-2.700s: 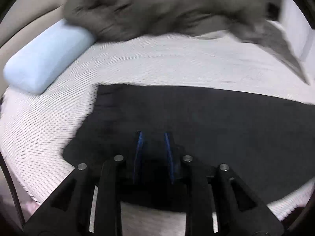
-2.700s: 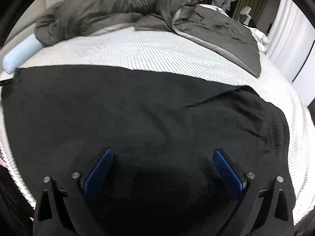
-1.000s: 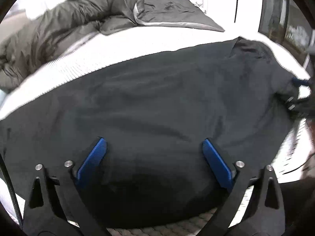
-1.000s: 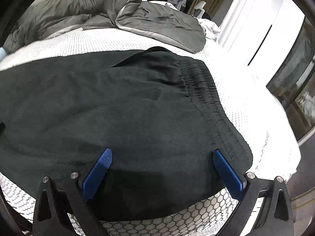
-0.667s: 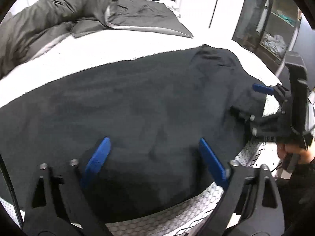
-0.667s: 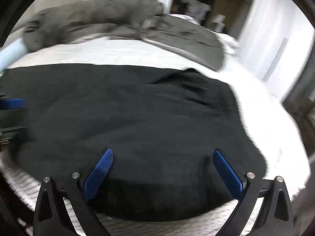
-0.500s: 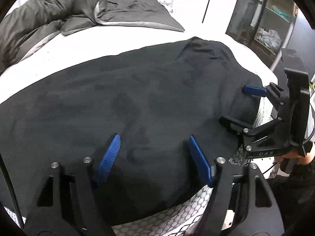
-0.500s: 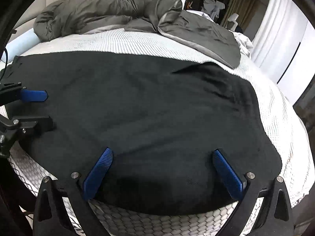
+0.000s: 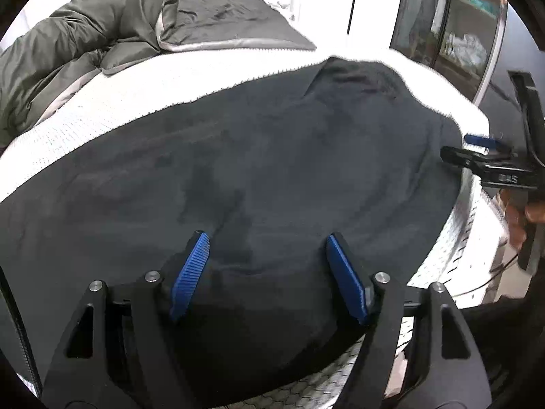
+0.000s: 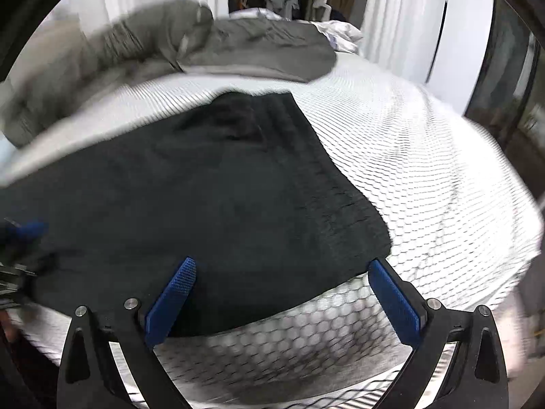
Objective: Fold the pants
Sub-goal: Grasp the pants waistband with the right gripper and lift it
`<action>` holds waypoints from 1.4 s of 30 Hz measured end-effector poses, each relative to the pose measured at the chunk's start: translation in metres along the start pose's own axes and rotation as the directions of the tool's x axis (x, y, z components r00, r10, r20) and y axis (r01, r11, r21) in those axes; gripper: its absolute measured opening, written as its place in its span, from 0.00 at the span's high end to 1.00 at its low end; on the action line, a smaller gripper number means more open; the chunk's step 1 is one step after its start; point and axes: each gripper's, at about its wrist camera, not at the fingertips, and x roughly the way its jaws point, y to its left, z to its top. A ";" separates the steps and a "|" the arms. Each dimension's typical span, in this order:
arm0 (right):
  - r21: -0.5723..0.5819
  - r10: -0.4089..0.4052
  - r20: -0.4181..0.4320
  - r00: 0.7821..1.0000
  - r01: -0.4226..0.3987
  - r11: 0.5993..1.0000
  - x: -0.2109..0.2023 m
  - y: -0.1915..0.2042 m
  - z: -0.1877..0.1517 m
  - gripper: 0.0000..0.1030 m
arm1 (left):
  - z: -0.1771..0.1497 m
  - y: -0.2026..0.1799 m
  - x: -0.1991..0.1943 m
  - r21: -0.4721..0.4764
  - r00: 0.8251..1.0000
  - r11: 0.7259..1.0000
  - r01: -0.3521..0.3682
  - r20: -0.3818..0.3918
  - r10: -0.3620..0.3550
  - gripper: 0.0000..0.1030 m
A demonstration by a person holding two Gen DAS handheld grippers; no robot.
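Black pants [image 9: 272, 156] lie flat across the white mesh mattress [image 9: 102, 102]. My left gripper [image 9: 266, 238] hovers low over their near edge, jaws partly open, with a slight ridge of cloth between the blue pads [image 9: 189, 272]; the pads do not squeeze it. My right gripper [image 10: 281, 262] is open wide at the pants' [image 10: 204, 204] near corner, by the elastic waistband [image 10: 327, 177]; its left pad is over the cloth, its right pad over bare mattress [image 10: 425, 170]. The left wrist view shows the right gripper [image 9: 477, 151] at the far right, held by a hand [image 9: 517, 218].
A crumpled grey duvet [image 9: 102, 41] covers the back of the bed. The mattress edge [image 10: 289, 341] drops off just in front of both grippers. A glass-fronted wardrobe [image 9: 460, 34] and white curtains [image 10: 391, 17] stand beyond the bed's right side.
The left jaws have narrowed from wide to partly open over the cloth. The right gripper has swung right to the waistband corner, away from the left gripper.
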 end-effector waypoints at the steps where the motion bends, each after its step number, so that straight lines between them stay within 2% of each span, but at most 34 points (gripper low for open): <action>1: 0.043 0.064 0.013 0.998 -0.064 0.997 -0.006 -0.007 0.000 0.00 | 0.002 0.000 -0.004 -0.001 1.000 1.000 0.025 0.019 -0.025 0.32; 5: 0.203 0.243 0.060 0.968 -0.250 0.947 -0.019 -0.034 -0.012 0.00 | 0.015 -0.007 0.004 0.014 0.999 0.999 0.032 0.032 -0.032 0.29; 7: 0.258 0.294 0.055 0.954 -0.298 0.919 -0.011 -0.041 -0.015 0.01 | 0.017 -0.014 0.018 0.043 1.000 0.999 0.017 -0.008 -0.017 0.20; 8: 0.293 0.321 0.051 0.946 -0.321 0.901 -0.004 -0.046 -0.015 0.01 | 0.015 -0.020 0.028 0.075 0.999 0.997 -0.010 -0.037 0.013 0.19; 10: 0.361 0.362 0.042 0.931 -0.352 0.864 0.012 -0.053 -0.015 0.04 | 0.012 -0.027 0.035 0.122 0.997 0.991 -0.059 -0.035 0.064 0.14; 13: 0.445 0.397 0.078 0.914 -0.389 0.807 0.033 -0.061 -0.002 0.06 | 0.013 -0.027 0.037 0.106 0.997 0.993 -0.053 -0.043 0.058 0.13; 14: 0.457 0.397 0.093 0.913 -0.393 0.797 0.040 -0.062 0.003 0.10 | 0.013 -0.026 0.038 0.103 0.998 0.994 -0.049 -0.043 0.054 0.12; 16: 0.493 0.381 0.127 0.916 -0.392 0.777 0.060 -0.065 0.017 0.29 | 0.012 -0.025 0.038 0.096 0.998 0.994 -0.044 -0.030 0.047 0.11; 17: 0.515 0.356 0.121 0.926 -0.366 0.775 0.069 -0.065 0.020 0.49 | 0.011 -0.024 0.037 0.091 0.999 0.995 -0.037 -0.020 0.039 0.11; 18: 0.525 0.337 0.114 0.935 -0.345 0.778 0.076 -0.064 0.023 0.62 | 0.011 -0.022 0.034 0.088 0.999 0.996 -0.028 -0.014 0.029 0.11; 20: 0.532 0.328 0.131 0.935 -0.346 0.773 0.073 -0.061 0.025 0.73 | 0.010 -0.016 0.025 0.073 1.000 0.997 -0.006 0.000 0.006 0.12; 23: 0.492 0.292 0.155 0.944 -0.331 0.806 0.059 -0.053 0.033 0.81 | 0.007 0.000 0.003 0.053 0.999 0.998 -0.031 0.040 0.029 0.12; 27: 0.444 0.246 0.165 0.955 -0.295 0.846 0.042 -0.040 0.038 0.84 | 0.000 0.043 -0.028 -0.024 0.992 0.996 -0.089 0.083 0.090 0.12; 32: 0.379 0.249 0.228 0.941 -0.321 0.868 0.010 -0.015 0.050 0.85 | -0.017 0.126 -0.072 -0.194 0.973 0.964 -0.180 0.111 0.204 0.12; 35: 0.309 0.287 0.275 0.917 -0.367 0.877 -0.009 0.016 0.064 0.86 | -0.033 0.177 -0.103 -0.300 0.948 0.922 -0.243 0.127 0.291 0.12; 38: 0.199 0.343 0.286 0.895 -0.406 0.892 -0.024 0.071 0.084 0.86 | -0.052 0.228 -0.130 -0.404 0.923 0.871 -0.281 0.136 0.360 0.12; 41: 0.048 0.448 0.252 0.858 -0.473 0.880 -0.034 0.148 0.106 0.87 | -0.075 0.268 -0.151 -0.484 0.909 0.825 -0.291 0.129 0.396 0.12; 42: -0.031 0.500 0.230 0.835 -0.507 0.861 -0.039 0.185 0.113 0.87 | -0.082 0.279 -0.156 -0.502 0.905 0.812 -0.297 0.122 0.407 0.12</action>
